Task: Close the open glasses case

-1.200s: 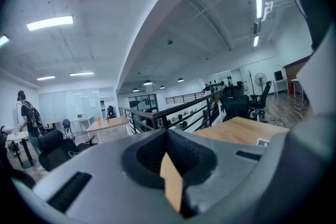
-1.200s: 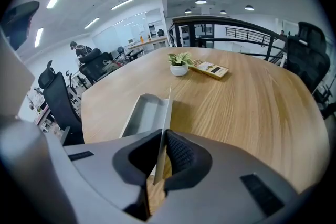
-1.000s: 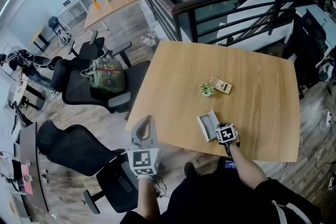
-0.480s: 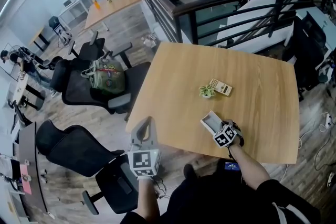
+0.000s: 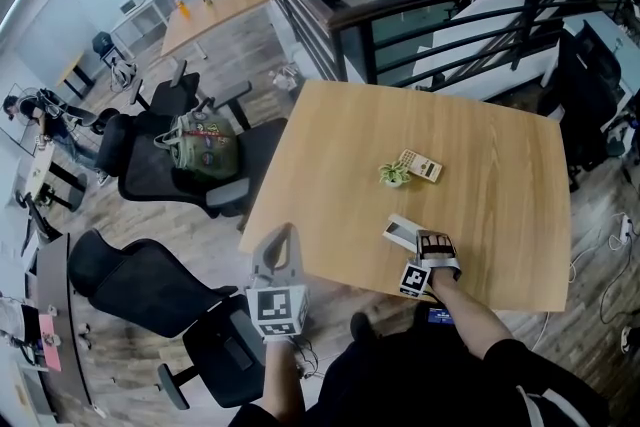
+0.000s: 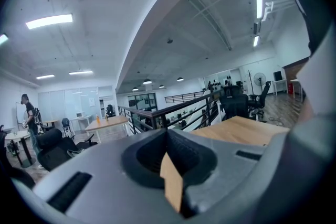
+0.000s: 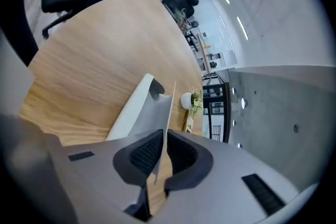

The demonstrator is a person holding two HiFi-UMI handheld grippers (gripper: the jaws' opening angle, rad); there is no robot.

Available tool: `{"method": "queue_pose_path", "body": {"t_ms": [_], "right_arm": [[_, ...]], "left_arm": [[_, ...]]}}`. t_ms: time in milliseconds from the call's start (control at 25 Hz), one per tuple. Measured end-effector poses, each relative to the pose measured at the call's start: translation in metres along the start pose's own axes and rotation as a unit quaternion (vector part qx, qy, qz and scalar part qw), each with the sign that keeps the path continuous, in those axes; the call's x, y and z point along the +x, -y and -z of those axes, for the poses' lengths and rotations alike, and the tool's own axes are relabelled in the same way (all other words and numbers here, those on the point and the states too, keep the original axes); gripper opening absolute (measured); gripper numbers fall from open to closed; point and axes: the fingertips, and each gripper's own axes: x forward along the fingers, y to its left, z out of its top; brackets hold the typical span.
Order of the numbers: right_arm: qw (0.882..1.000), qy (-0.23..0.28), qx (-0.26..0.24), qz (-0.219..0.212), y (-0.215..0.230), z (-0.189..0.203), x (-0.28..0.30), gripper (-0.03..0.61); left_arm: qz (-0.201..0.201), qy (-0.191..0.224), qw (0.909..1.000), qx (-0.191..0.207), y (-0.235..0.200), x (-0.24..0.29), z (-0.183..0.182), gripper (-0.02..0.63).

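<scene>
The white glasses case (image 5: pixel 402 233) lies near the front edge of the wooden table (image 5: pixel 480 145), its lid lowered almost flat over the tray. My right gripper (image 5: pixel 431 242) sits at the case's right side. In the right gripper view the thin lid flap (image 7: pixel 167 107) runs between the two dark pads of my right gripper (image 7: pixel 163 153); the jaws are opening slightly while the flap is still pinched. My left gripper (image 5: pixel 281 238) hovers off the table's front left edge, empty, and in the left gripper view my left gripper (image 6: pixel 167 153) has its pads together.
A small potted plant (image 5: pixel 393 172) and a tan calculator (image 5: pixel 421 164) lie mid-table beyond the case. Black office chairs (image 5: pixel 150 285) stand left of the table. A dark railing (image 5: pixel 440 10) runs behind it. The person's legs are at the front edge.
My right gripper has rolled over with the lid in it, and the lid has swung from standing upright down onto the case. The left gripper has stayed put.
</scene>
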Motion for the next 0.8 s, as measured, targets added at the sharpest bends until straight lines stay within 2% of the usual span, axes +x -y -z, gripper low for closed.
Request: {"method": "queue_pose_path", "body": {"t_ms": [80,200,320,640,800], "right_arm": [[1.000,0.000,-0.019,0.001,-0.009,-0.001,-0.002,0.041],[1.000,0.005,-0.022,-0.011,-0.023,-0.005,-0.004,0.065],[0.999,0.030,-0.013,-0.001,-0.026,-0.016,-0.011,0.080],[0.997,0.079,-0.008,-0.025,-0.034,-0.037,-0.028,0.093],[0.994,0.101,-0.025,-0.035,-0.042,-0.048,-0.038,0.107]], "left_arm": [[-0.001,0.000,1.0000,0.002,-0.001,0.000,0.000,0.000],[-0.002,-0.001,1.0000,-0.002,-0.003,0.000,0.001,0.000],[0.005,0.001,1.0000,0.000,0.001,0.002,0.002,0.000],[0.012,0.001,0.9999,-0.001,0.007,0.006,0.002,0.000],[0.013,0.006,0.9999,0.002,0.007,0.007,-0.001,0.000]]}}
